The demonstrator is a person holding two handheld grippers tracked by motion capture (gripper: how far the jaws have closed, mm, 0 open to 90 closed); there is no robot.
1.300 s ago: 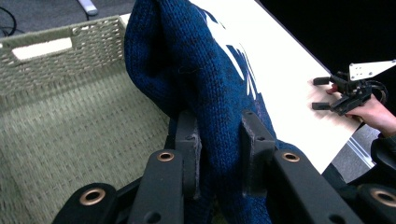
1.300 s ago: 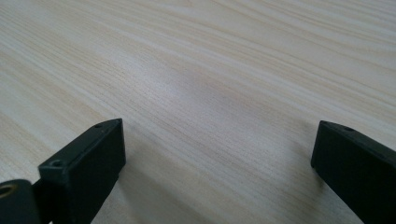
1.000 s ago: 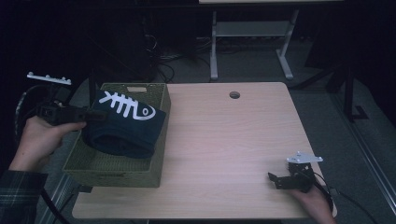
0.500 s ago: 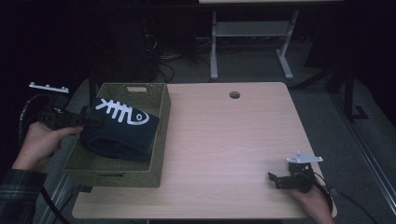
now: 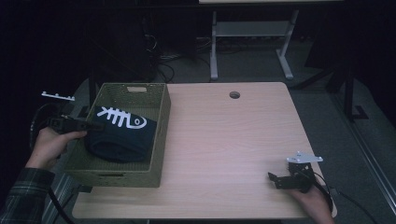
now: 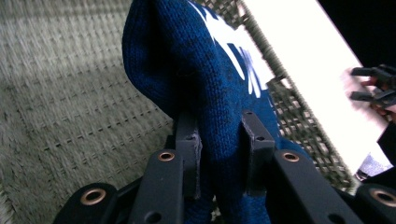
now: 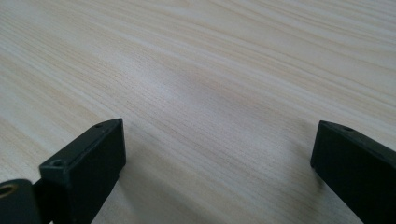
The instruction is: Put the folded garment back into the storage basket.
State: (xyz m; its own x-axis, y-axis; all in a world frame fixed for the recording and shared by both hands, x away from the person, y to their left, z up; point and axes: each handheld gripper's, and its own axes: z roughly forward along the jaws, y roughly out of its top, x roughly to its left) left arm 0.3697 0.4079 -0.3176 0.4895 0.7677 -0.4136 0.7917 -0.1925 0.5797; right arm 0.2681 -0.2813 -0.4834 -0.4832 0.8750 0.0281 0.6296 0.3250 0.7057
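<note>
In the high view, the left tongs (image 5: 88, 125) are at the left of the frame, over the left wall of the woven basket (image 5: 159, 140), which stands on the left part of the worktop (image 5: 224, 140). These tongs are closed on the dark blue knitted cloth (image 5: 119, 135), which has a white fish-bone drawing on it. The cloth is inside the basket, in its middle, and it looks folded or bundled; I cannot tell if it rests fully on the basket floor. In the left gripper view the two black jaws press a fold of the blue cloth (image 6: 219, 93) between them, with the woven bottom of the basket (image 6: 70, 93) behind.

The right tongs (image 5: 280, 179) are at the lower right of the high view, low on the bare worktop, well apart from the basket. In the right gripper view their jaws stand wide apart with nothing between them, above the light wood (image 7: 210, 70).
</note>
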